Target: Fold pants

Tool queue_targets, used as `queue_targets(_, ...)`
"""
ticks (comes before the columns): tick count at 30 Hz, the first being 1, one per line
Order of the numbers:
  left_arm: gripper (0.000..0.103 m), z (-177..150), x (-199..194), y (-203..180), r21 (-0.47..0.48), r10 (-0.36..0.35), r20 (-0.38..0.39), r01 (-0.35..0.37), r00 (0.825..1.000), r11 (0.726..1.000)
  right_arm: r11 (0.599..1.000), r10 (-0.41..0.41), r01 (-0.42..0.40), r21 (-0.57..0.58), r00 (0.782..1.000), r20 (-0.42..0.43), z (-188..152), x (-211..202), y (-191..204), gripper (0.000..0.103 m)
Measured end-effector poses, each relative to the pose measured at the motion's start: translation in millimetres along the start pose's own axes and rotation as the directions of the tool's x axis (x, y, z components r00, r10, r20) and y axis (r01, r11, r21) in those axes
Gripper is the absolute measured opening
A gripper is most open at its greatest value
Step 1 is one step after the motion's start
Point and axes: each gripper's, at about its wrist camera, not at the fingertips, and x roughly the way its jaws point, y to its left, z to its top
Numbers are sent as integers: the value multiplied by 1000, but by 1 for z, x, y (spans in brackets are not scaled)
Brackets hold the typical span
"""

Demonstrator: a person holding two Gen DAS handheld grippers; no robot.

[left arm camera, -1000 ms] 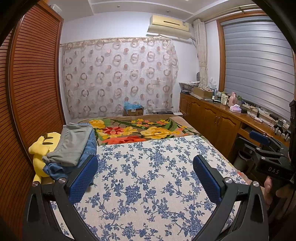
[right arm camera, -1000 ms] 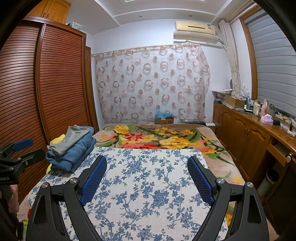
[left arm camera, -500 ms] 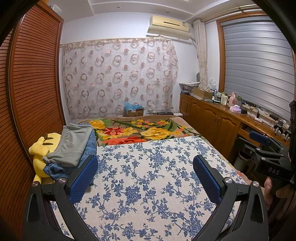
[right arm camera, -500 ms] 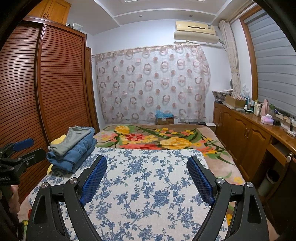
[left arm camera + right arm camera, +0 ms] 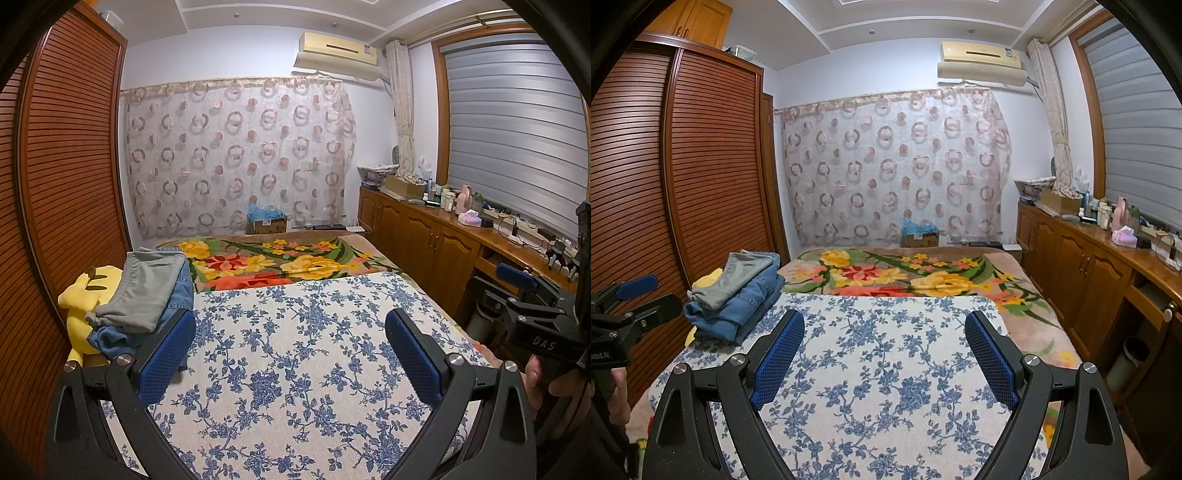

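Observation:
A stack of folded clothes lies at the left edge of the bed: grey pants (image 5: 147, 291) on top of blue jeans (image 5: 110, 338). The stack also shows in the right wrist view, grey pants (image 5: 738, 277) over jeans (image 5: 742, 306). My left gripper (image 5: 290, 350) is open and empty above the blue-flowered cloth (image 5: 295, 350), just right of the stack. My right gripper (image 5: 884, 354) is open and empty above the same cloth (image 5: 886, 369). Each gripper shows at the edge of the other's view.
A yellow plush toy (image 5: 88, 291) sits under the stack by the slatted wardrobe (image 5: 66, 184). A bright flowered blanket (image 5: 273, 266) covers the far half of the bed. A wooden cabinet (image 5: 436, 251) with bottles runs along the right wall.

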Motion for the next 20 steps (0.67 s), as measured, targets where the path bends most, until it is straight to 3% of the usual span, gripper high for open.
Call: queue_targets(20,103,-1,1,1,0,0,1,0,1000,1000,1000,5,-5,-2,1000,2,0,-1,1,90)
